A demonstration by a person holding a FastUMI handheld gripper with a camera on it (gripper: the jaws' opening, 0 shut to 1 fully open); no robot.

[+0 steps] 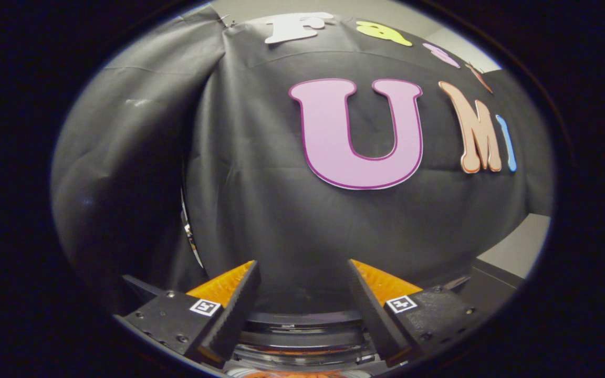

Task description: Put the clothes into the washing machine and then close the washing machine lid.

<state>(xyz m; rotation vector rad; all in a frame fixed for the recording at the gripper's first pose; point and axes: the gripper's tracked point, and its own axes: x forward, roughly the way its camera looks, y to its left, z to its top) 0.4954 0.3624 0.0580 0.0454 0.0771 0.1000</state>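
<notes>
Two fingers of the tongs (302, 273) are standing wide apart, gripping nothing, pointing level at the black cloth wall (281, 210). Below and between them, the washing machine (302, 320) is showing its round dark rim, something orange glinting at its bottom edge.

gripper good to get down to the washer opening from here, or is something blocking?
Probably yes. The gripper is open with nothing between its fingers, and the washing machine's round rim lies just below and between them, with nothing visible in the way. The gripper points at the black cloth wall, so it would need to tilt down.
</notes>
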